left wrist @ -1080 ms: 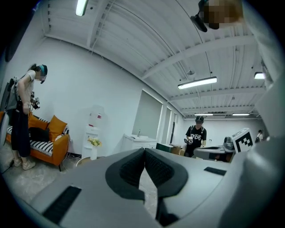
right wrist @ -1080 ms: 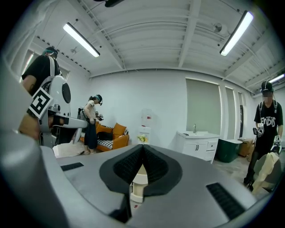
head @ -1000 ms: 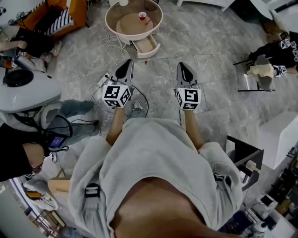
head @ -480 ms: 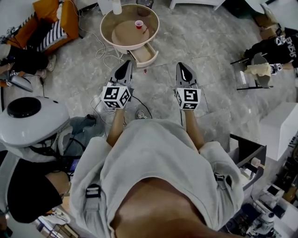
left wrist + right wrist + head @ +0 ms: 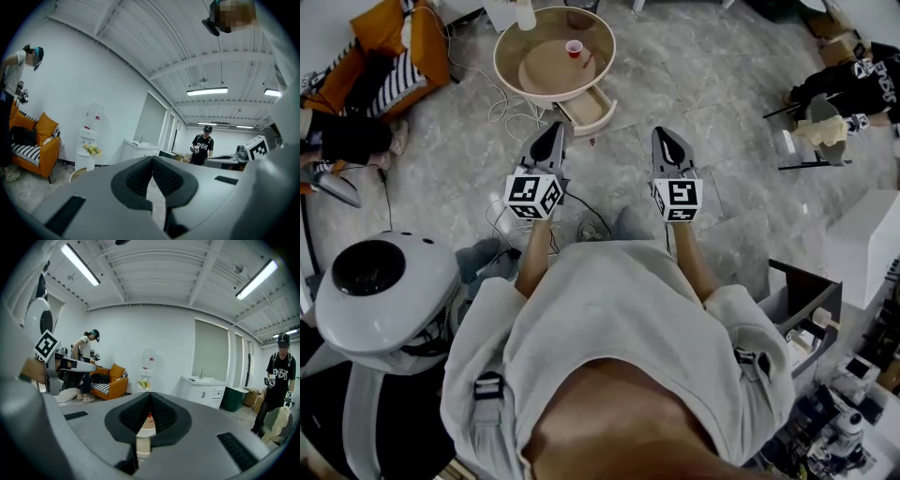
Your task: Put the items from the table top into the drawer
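The round table (image 5: pixel 542 73) stands on the marbled floor well ahead of both grippers, and everything the task concerns is at it. A red cup (image 5: pixel 574 48) stands upright on the table's top, towards its far right part, with a thin small item (image 5: pixel 588 62) lying just beside it, too small to identify. The drawer (image 5: pixel 587 106) is pulled open from the table's near-right side, facing the person, and its inside looks bare. A white bottle (image 5: pixel 525 14) shows at the table's far-left edge; whether it stands on the top or behind it cannot be told. The left gripper (image 5: pixel 551 131) is held out short of the table, just near of the drawer and a little to its left. Its fingers (image 5: pixel 136 176) are clenched, tips meeting with nothing between them. The right gripper (image 5: pixel 666 139) hangs level with it, farther to the table's right and well apart from the drawer. Its fingers (image 5: pixel 164 416) are likewise pressed together and empty. In the right gripper view the table (image 5: pixel 144 432) and the cup (image 5: pixel 149 416) show only through the narrow slit behind the closed tips, far beyond them, touching neither. A loose white cable (image 5: pixel 508 98) lies on the floor at the table's near-left side.
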The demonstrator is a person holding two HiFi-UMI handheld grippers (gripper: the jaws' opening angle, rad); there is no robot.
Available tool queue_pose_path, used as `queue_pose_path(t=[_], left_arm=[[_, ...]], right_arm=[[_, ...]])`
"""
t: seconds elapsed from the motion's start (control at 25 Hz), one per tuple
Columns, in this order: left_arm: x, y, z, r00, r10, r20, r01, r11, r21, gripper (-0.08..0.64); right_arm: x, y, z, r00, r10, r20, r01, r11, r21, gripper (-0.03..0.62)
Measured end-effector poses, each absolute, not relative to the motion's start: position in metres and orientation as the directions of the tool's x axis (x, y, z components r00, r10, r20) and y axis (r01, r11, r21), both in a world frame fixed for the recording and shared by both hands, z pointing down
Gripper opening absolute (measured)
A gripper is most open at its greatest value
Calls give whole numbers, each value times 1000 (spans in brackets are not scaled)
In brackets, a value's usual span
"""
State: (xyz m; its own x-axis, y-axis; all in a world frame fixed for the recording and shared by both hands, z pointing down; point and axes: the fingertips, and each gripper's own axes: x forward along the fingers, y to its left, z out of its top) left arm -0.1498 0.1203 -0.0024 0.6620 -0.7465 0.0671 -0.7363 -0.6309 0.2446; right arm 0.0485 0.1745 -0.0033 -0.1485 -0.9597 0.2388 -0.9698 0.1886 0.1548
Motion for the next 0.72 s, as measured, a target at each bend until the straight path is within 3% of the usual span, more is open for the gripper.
queue_pose_path(t=[0.72], left_arm=[[-83,12,-9,545,-827,137,-837,-524,160,15]], right_arm=[[119,30,15,-318,-921,228,-938,341,70,25]])
